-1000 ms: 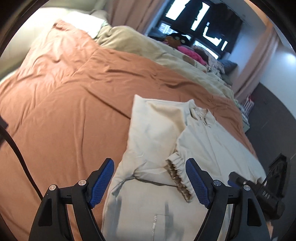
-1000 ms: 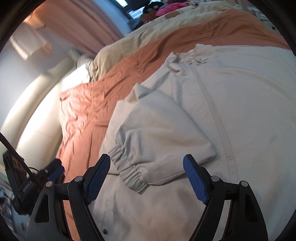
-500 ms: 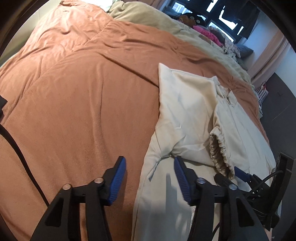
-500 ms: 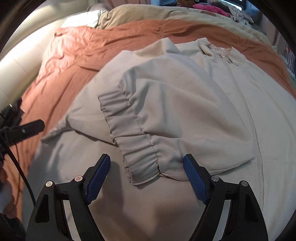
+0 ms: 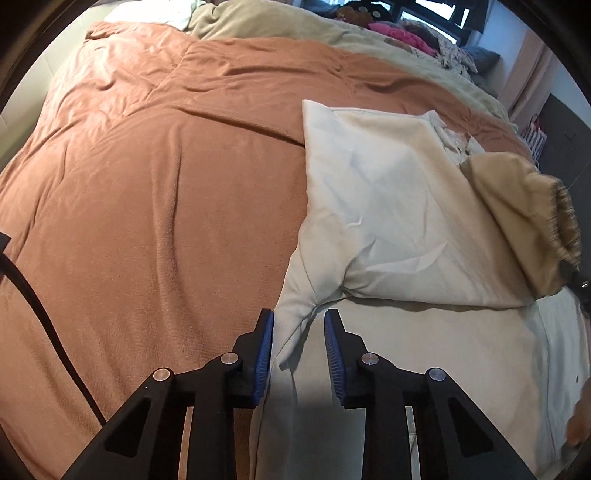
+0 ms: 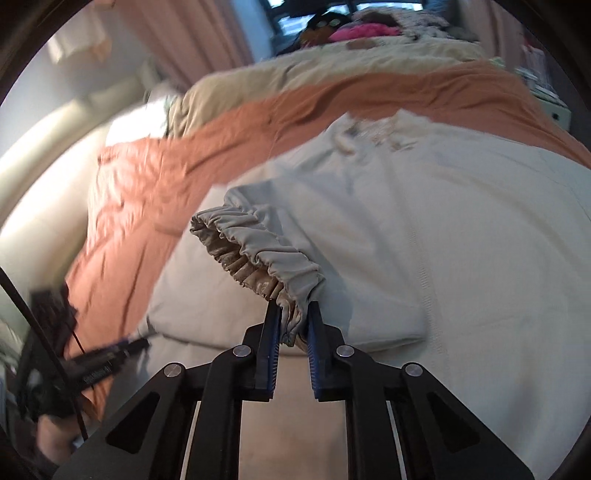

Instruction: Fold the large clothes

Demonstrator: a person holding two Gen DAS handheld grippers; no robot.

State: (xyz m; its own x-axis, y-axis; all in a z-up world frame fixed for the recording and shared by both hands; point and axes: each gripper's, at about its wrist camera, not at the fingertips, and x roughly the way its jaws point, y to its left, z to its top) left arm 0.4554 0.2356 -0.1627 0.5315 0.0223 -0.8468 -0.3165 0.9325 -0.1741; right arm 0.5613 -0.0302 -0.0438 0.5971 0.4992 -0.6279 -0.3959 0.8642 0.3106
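A cream zip jacket (image 5: 388,192) lies flat on the orange bedspread (image 5: 166,184), its sleeve folded across the chest. My left gripper (image 5: 298,332) points down at the jacket's left edge by the armpit. Its jaws are closing, a fold of the edge lies between them, and a gap still shows at the pads. My right gripper (image 6: 293,321) is closing tight on the gathered sleeve cuff (image 6: 258,251) and holds it raised above the jacket (image 6: 461,221). In the left wrist view the lifted cuff (image 5: 565,221) hangs at the far right.
A beige blanket (image 5: 295,29) and a pile of clothes (image 5: 399,29) lie along the bed's far side by the window. A black cable (image 5: 37,314) crosses the bedspread at the left. Pink curtains (image 6: 192,37) hang behind the bed. The left gripper (image 6: 99,365) shows at the right wrist view's left edge.
My left gripper sank to the jacket's left edge and its jaws narrowed around the fold. My right gripper shut on the sleeve cuff and lifted it off the jacket.
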